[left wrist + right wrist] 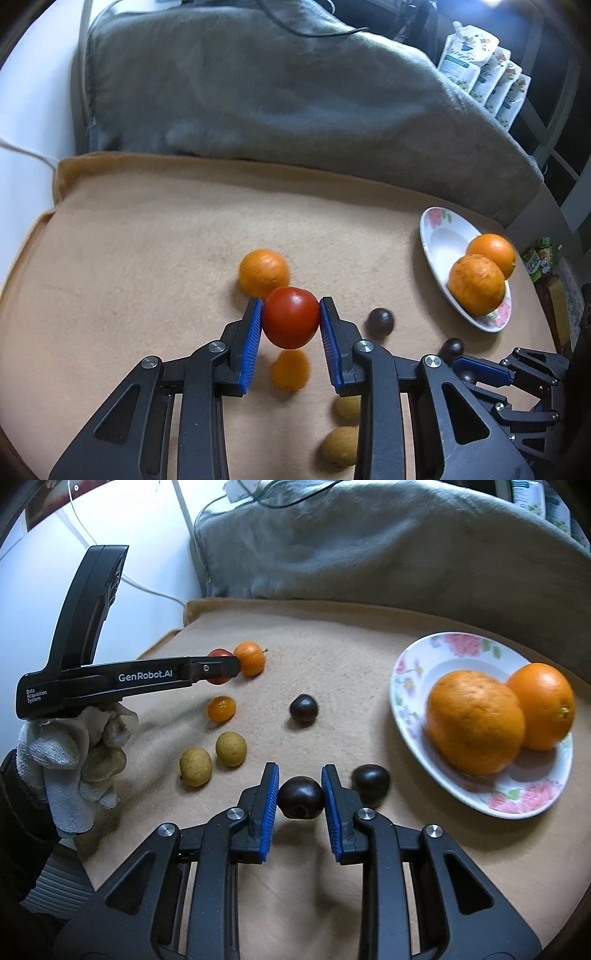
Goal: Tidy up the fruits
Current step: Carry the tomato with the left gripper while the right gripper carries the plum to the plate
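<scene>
Now, step: both fruits gripped, lifting clear of the tan cloth point(332, 657).
Left gripper point(290, 323): pinching the tomato point(290, 317), mid-cloth.
Right gripper point(300, 801): clamped on a dark chestnut point(300, 802), near edge.
Next: probably carry each to the plate point(406, 716) at the right edge, beside the oranges point(476, 720).

Left gripper point(290, 320), right gripper point(300, 800) both clamped, angled down

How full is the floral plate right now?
Partly full. The floral plate holds two large oranges on its right side; its left side is bare white.
</scene>
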The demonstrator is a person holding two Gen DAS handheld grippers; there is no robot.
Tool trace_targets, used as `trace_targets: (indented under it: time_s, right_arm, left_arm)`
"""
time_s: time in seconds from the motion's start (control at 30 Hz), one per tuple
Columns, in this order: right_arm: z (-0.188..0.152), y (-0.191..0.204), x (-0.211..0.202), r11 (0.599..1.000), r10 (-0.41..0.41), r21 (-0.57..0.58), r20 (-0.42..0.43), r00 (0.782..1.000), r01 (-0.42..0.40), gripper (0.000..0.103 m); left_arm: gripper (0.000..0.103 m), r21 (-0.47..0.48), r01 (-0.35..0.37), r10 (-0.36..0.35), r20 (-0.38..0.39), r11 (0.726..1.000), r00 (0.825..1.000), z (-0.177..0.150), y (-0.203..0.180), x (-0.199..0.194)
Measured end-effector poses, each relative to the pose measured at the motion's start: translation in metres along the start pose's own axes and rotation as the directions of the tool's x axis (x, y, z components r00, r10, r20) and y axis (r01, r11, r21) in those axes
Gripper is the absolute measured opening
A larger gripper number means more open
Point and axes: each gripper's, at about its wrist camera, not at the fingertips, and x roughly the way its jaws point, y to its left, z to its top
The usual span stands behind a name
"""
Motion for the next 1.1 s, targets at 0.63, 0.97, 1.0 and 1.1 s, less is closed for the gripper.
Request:
trace_targets:
  time_s: [0.63,0.97,1.0,1.1]
  right_arm:
    - [-0.002,-0.06,-0.055,0.991,-0.092,0.107,0.087,0.992,0.083,0.025]
    - [0.001,-0.089,-0.06,0.983,-0.127,0.147,0.098,0.987,0.112,0.025]
    - [0.001,-0.091,-0.06,0.981,-0.131,0.153,0.099,0.986,0.115,0.025]
    - [0.0,-0.098,-0.06,0.978,-0.135,0.171,0.1,0.986,0.117,0.025]
  left_arm:
    - [0.03,0.12,0.112,-0.114,0.006,0.986,0.994,0.032,-0.082,0.018]
    - [0.03,0.156,0.135,-0.135,-0.014,0.978,0.991,0.05,-0.112,0.037]
    - [0.03,0.159,0.136,-0.136,-0.016,0.978,0.991,0.052,-0.114,0.039]
    - [0.03,0.166,0.142,-0.141,-0.021,0.976,0.99,0.055,-0.122,0.044]
